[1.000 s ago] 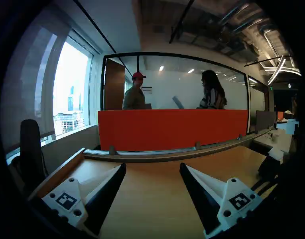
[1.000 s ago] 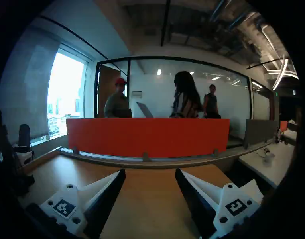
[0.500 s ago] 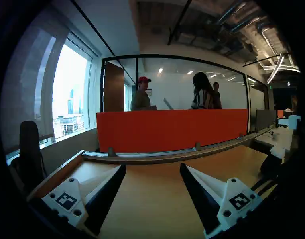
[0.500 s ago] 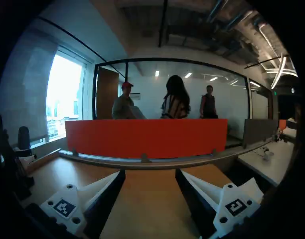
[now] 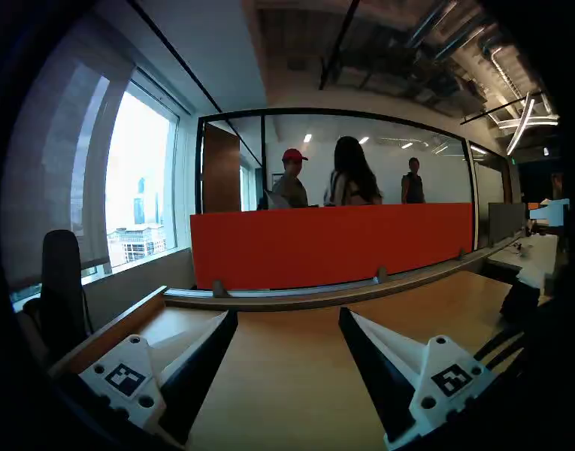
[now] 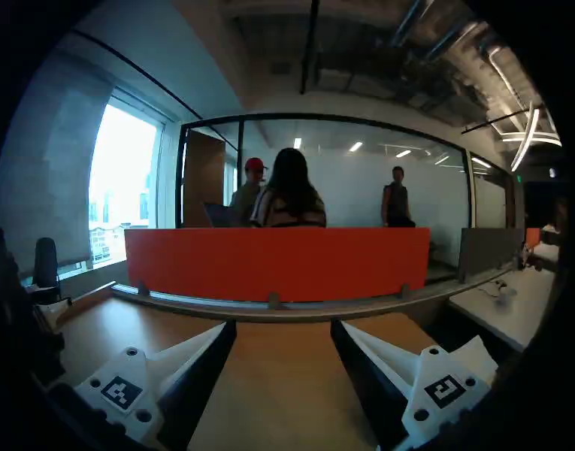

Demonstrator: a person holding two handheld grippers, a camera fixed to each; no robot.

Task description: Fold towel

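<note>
The flat wooden desk (image 5: 287, 391) is a warm tan-brown. The long divider panel (image 5: 328, 244) behind it is plain orange-red. The left tool (image 5: 287, 312) and right tool (image 6: 282, 323) have white fingers with black inner faces and black-and-white square markers. A person's cap (image 5: 292, 155) is red.

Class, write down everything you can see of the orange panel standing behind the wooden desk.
The orange panel is a long, plain, matte screen, upright along the far edge of the wooden desk. Small grey brackets hold its lower edge on a grey rail. Three people stand behind it.
</note>
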